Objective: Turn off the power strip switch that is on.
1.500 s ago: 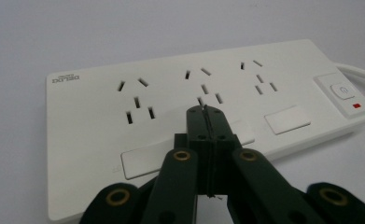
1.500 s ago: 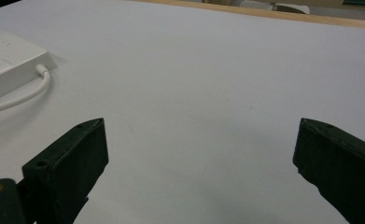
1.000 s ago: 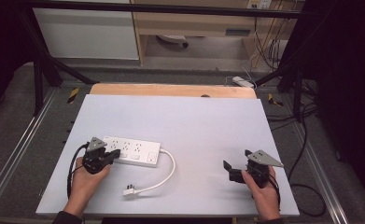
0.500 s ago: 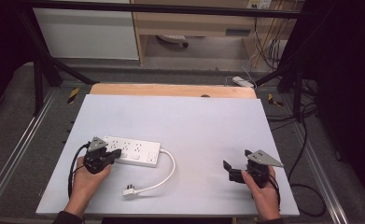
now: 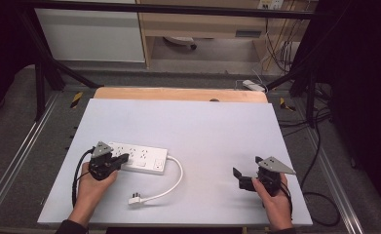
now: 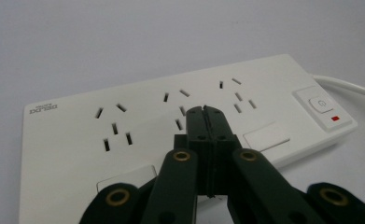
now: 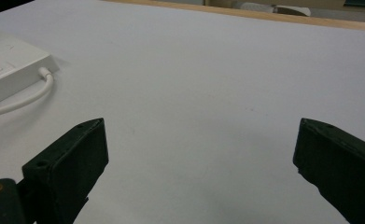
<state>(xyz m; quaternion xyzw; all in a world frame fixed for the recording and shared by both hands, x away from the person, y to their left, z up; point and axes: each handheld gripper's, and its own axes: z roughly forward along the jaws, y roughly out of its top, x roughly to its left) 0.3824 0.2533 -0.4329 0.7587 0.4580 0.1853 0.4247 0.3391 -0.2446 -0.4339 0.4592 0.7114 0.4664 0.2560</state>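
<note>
A white power strip [image 5: 142, 157] lies flat at the left of the white tabletop [image 5: 202, 126]. Its white cable [image 5: 176, 178] loops toward the front and ends in a loose plug [image 5: 134, 199]. My left gripper [image 5: 123, 158] is shut with nothing between its jaws. In the left gripper view its tips [image 6: 206, 111] hang over the middle sockets of the strip [image 6: 138, 126], near the switch [image 6: 321, 103]; I cannot tell whether they touch. My right gripper [image 5: 247, 167] rests at the front right, open and holding nothing [image 7: 199, 135]. Far to its left are the strip's end [image 7: 12, 70] and the cable [image 7: 26, 99].
A wooden strip [image 5: 178, 94] borders the table's far edge. Beyond it, on the floor, lie a white adapter [image 5: 254, 85] and loose cables [image 5: 319, 122] at the right. Metal rails [image 5: 12, 156] run along both sides of the table.
</note>
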